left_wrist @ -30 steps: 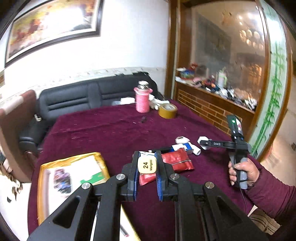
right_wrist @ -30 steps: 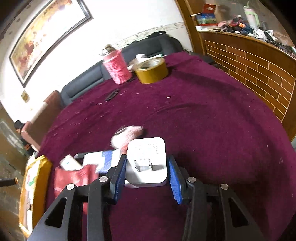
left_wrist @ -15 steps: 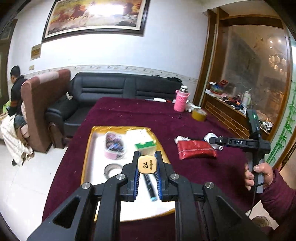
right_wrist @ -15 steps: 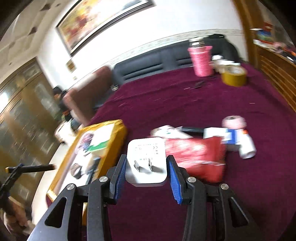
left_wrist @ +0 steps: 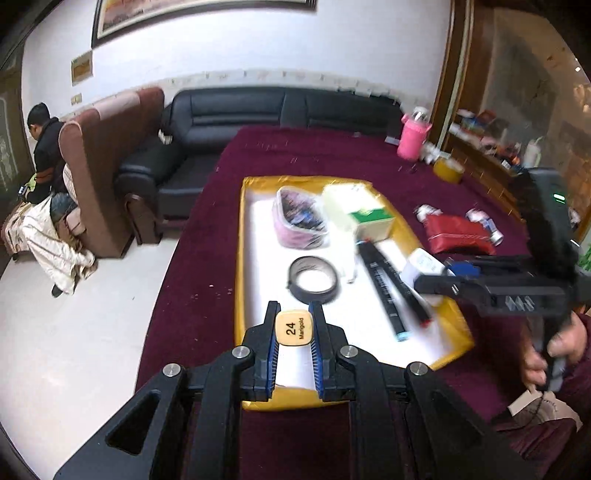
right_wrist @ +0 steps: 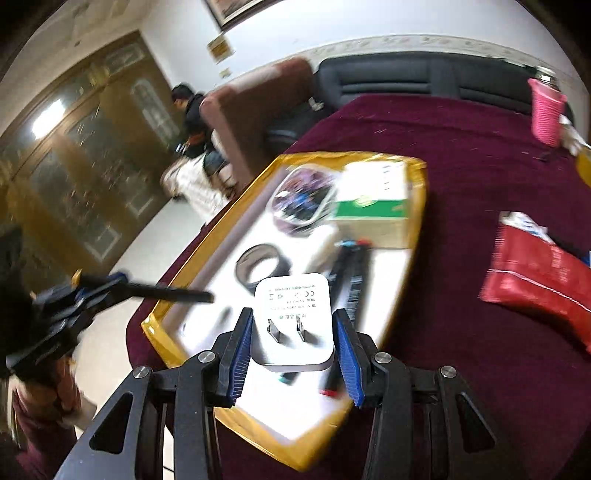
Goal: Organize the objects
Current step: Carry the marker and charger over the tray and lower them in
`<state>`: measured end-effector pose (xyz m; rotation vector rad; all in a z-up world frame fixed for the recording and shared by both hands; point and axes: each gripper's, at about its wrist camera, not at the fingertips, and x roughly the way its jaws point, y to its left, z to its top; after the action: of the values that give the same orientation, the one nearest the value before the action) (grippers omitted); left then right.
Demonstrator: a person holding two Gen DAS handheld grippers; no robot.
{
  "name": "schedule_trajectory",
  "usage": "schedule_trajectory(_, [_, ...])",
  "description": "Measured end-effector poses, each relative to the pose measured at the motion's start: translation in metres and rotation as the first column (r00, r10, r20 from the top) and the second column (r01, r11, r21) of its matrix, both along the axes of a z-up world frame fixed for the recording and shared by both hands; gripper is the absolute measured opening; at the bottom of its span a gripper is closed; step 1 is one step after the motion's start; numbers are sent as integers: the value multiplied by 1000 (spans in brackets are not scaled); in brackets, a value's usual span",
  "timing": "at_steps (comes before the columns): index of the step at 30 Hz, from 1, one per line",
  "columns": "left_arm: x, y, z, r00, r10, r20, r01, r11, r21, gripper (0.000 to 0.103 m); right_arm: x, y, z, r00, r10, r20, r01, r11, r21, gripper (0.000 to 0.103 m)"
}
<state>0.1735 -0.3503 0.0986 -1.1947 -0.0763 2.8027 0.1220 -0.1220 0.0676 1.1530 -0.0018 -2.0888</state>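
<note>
The left gripper [left_wrist: 294,334] is pinching a marker [left_wrist: 294,328] end-on, its tan cap face reading "24 Marigold" and turned toward the camera, so the long axis is running away along the fingers and the barrel is hiding behind the cap; it is hanging over the near end of the tray [left_wrist: 239,236]. The right gripper [right_wrist: 293,332] is clamping a white charger plug [right_wrist: 292,317] by its flat sides, the two metal prongs pointing back at the camera and the printed face tilting upward, over the tray's near right part. On the gold-rimmed, white-floored tray two dark markers [left_wrist: 384,284] are lying side by side, running lengthwise from the far middle toward the near right corner, their coloured ends nearest. Beside them a roll of black tape [left_wrist: 313,280] is lying flat, with a clear bag of small items [left_wrist: 298,218] and a green-and-white box [left_wrist: 364,214] at the far end. The tray is sitting on a table under a maroon cloth [left_wrist: 325,155], where a red pouch [left_wrist: 458,234] is lying to the right, and a pink bottle [left_wrist: 414,138] and a roll of yellow tape [left_wrist: 448,170] are standing well back. Beyond the table a black leather sofa [left_wrist: 266,110] is lining a white wall under a framed picture [left_wrist: 199,14], a brown armchair [left_wrist: 107,170] is standing on the pale floor, and a person in dark clothes [left_wrist: 46,147] is sitting behind it.
</note>
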Motion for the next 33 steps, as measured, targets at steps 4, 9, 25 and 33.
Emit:
schedule_trajectory(4, [-32,-9,-4,999,5,46,-6,1000,23,15,5,-20,-9,999,35,7,-36,999,31,47])
schedule_trajectory(9, [-72,-19,-5,996,23,88,-30,997,78,15,3,-34,-18,998,55,14,-56,996,72,47])
schedule_trajectory(25, [-172,-23,-34,972,98,212,-116,990,77,15,-7,-49,-31,997,76,31,-80,989,127,47])
schedule_trajectory(33, [-185,-14,-50,962,113,247,-128,991,45,15,-13,-62,-40,995,96,39,-101,981,164,47])
